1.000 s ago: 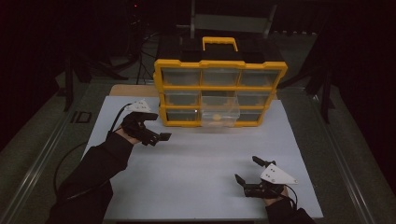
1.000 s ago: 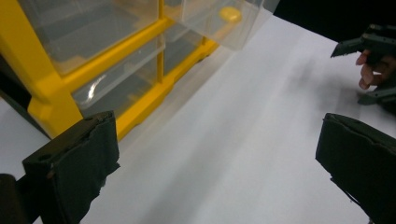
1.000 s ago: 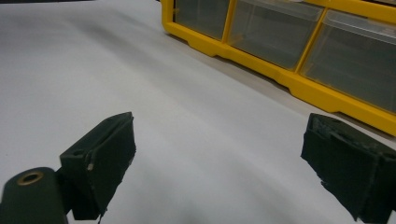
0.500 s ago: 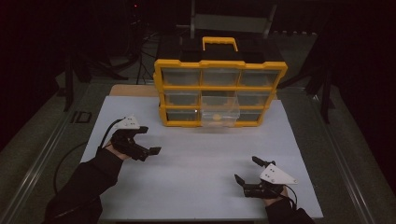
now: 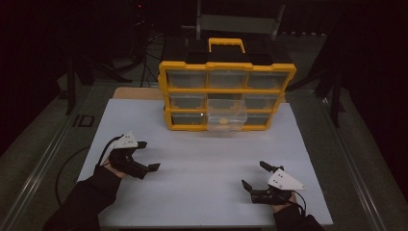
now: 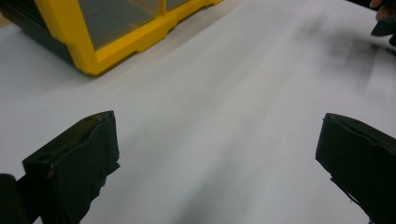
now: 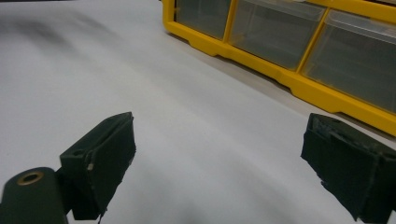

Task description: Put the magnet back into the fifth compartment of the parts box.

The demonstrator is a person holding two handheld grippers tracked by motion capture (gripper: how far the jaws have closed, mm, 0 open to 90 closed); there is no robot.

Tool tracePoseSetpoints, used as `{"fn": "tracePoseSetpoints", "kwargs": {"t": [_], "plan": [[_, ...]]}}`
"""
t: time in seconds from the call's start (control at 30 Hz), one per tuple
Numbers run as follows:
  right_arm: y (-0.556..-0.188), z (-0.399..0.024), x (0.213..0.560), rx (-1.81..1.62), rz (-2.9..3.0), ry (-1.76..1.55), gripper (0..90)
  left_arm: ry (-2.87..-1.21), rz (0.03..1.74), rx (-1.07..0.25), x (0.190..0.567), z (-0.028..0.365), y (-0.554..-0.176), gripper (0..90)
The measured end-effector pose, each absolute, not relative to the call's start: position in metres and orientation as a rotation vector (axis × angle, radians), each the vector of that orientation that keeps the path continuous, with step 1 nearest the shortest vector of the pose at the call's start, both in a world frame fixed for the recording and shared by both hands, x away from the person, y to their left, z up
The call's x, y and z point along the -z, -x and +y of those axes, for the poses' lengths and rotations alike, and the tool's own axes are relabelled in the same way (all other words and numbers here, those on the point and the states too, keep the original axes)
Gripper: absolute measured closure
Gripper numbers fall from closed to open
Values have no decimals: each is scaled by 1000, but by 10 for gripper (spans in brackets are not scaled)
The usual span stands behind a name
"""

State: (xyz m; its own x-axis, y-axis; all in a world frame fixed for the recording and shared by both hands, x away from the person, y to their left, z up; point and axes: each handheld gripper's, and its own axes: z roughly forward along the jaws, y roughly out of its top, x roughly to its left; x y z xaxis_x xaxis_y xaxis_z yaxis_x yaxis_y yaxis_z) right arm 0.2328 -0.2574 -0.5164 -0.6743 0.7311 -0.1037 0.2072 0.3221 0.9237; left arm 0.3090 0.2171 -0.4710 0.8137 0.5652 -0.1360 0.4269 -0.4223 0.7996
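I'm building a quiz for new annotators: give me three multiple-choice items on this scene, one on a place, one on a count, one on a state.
1. Where does the yellow plastic drawer organiser stand on the white tabletop?
A. far edge
B. near edge
C. left corner

2. How many rows of clear drawers does it have?
A. two
B. three
C. five

3. How are the left tongs and right tongs?
A. both open, empty
B. both shut
C. holding a drawer

Answers: 1 A, it stands beyond both hands in the high view; 2 B, three rows show there; 3 A, each gripper view shows its jaws wide apart over bare white surface.
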Motion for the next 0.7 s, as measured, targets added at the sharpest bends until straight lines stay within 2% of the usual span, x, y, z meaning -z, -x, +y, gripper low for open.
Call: {"fn": "tracePoseSetpoints", "kwargs": {"t": [0.57, 0.7], "plan": [[-233, -257, 517, -1335, 2083, -822, 96, -1970, 809, -229, 497, 247, -281, 1], [-233, -257, 517, -1333, 2083, -818, 96, -1953, 832, -297, 499, 251, -273, 1]]}}
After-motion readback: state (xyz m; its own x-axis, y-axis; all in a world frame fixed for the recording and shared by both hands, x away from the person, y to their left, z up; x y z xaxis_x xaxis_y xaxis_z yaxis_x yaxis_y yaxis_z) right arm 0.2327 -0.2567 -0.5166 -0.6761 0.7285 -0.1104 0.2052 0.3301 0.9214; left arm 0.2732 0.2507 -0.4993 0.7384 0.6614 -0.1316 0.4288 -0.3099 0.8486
